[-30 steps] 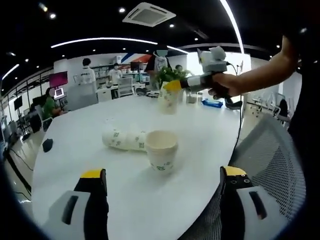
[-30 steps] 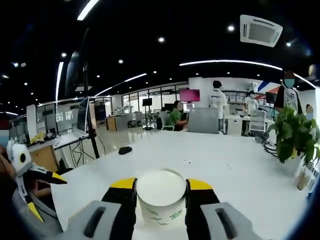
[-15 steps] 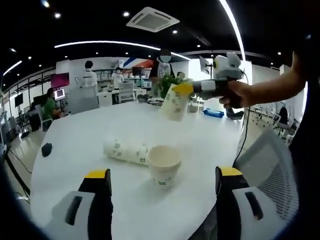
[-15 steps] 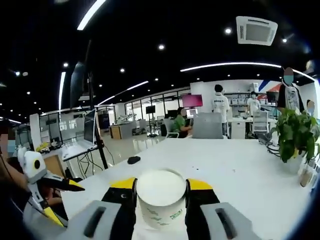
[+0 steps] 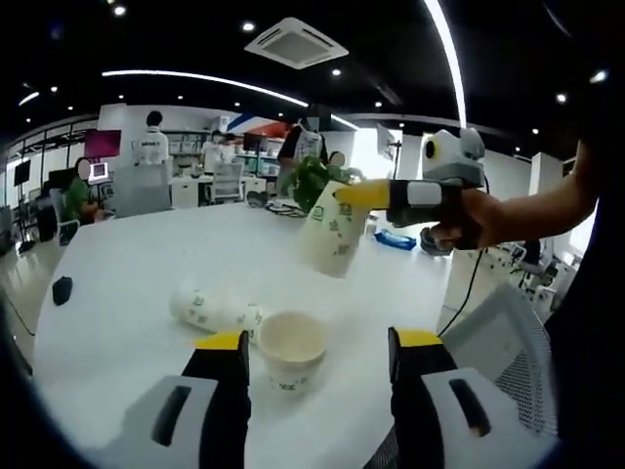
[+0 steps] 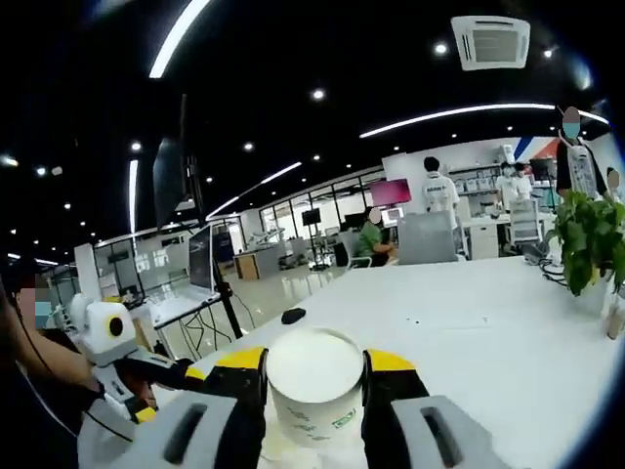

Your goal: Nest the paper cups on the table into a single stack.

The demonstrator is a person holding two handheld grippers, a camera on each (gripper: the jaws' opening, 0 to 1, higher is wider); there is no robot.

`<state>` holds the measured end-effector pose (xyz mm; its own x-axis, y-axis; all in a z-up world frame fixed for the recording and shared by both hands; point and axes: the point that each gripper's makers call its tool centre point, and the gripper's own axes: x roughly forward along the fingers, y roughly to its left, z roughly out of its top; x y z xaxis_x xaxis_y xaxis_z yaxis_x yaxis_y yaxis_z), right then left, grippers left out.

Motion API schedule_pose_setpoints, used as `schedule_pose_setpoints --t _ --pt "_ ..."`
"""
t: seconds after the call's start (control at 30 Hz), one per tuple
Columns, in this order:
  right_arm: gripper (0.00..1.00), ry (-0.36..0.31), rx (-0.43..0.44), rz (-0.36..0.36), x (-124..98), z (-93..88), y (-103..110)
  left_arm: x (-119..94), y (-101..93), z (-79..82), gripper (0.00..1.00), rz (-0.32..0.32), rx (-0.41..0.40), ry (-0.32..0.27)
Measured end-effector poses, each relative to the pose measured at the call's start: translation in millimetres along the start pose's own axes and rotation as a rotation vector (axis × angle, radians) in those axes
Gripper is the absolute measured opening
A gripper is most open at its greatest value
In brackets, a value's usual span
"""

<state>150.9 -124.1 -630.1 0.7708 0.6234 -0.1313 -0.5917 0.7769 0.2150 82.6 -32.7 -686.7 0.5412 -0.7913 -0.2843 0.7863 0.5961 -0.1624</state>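
Note:
An upright white paper cup (image 5: 289, 349) with green print stands on the white table (image 5: 137, 254), just ahead of my left gripper (image 5: 315, 344), which is open. Behind it several nested cups (image 5: 211, 311) lie on their side. Above and to the right, my right gripper (image 5: 363, 195) holds another printed cup (image 5: 330, 231) tilted in the air over the table. In the right gripper view, that gripper (image 6: 314, 363) is shut on the cup (image 6: 314, 385), whose open mouth faces the camera. The left gripper (image 6: 146, 376) shows at the lower left there.
A small dark object (image 5: 62, 290) lies on the table's left side. A potted plant (image 5: 311, 182) and a blue tray (image 5: 396, 239) stand at the far edge. A mesh office chair (image 5: 493, 342) is at the right. People and desks fill the room behind.
My right gripper has carried its cup nearer and lower, toward the upright cup, tilting it more. My left gripper has moved closer to the upright cup.

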Motion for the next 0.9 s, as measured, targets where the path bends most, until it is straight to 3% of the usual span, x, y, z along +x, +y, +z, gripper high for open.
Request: schedule_pose_setpoints --t 0.27,0.57,0.9 --pt "0.36 -0.012 0.070 0.052 -2.3 -0.5 21.5 11.4 -9.1 5.6 0.45 -0.063 0.000 -0.007" --pt "0.36 -0.012 0.163 0.099 -3.6 -9.4 39.4 18.9 -13.1 1.6 0.30 -0.111 -0.031 0.007" --pt "0.36 0.003 0.172 0.130 -6.7 -24.3 46.6 19.2 -21.3 -5.2 0.24 -0.143 -0.027 0.026"
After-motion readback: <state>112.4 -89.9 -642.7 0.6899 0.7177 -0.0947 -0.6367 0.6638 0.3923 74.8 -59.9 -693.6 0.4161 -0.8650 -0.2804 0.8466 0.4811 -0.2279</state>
